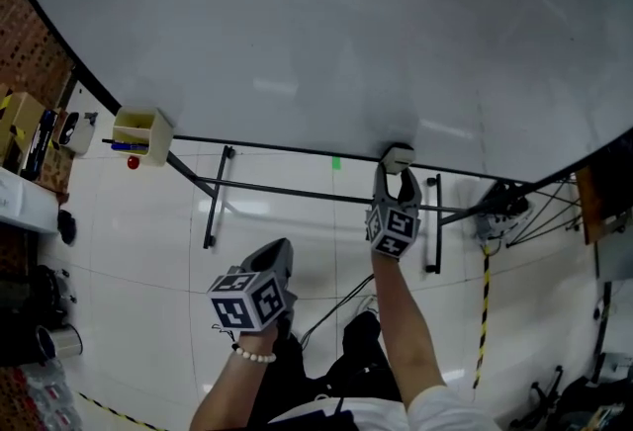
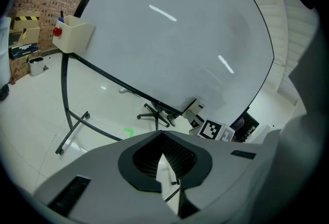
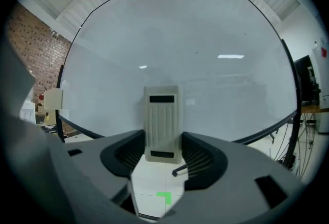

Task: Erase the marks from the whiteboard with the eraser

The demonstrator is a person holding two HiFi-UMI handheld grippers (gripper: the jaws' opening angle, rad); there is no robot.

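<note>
A pale tiled floor [image 1: 129, 271] ran to a brick wall [image 1: 25, 34], and a large whiteboard [image 1: 326, 34] on a black-framed stand [image 1: 213, 207] filled most of the head view, its surface showing only light reflections. The only print was the black-and-white square markers on the gripper cubes. The right gripper [image 1: 397, 174] was clamped on a ribbed cream eraser [image 3: 163, 123], held upright at the board's lower edge. The left gripper [image 1: 280, 251] hung lower, well apart from the board, its jaws pressed together on nothing. A cream tray [image 1: 141, 132] with a red knob [image 2: 57, 32] was at the board's left edge, green tape [image 1: 336, 162] marked the floor, and yellow-black striped tape [image 1: 484, 320] ran at right.
</note>
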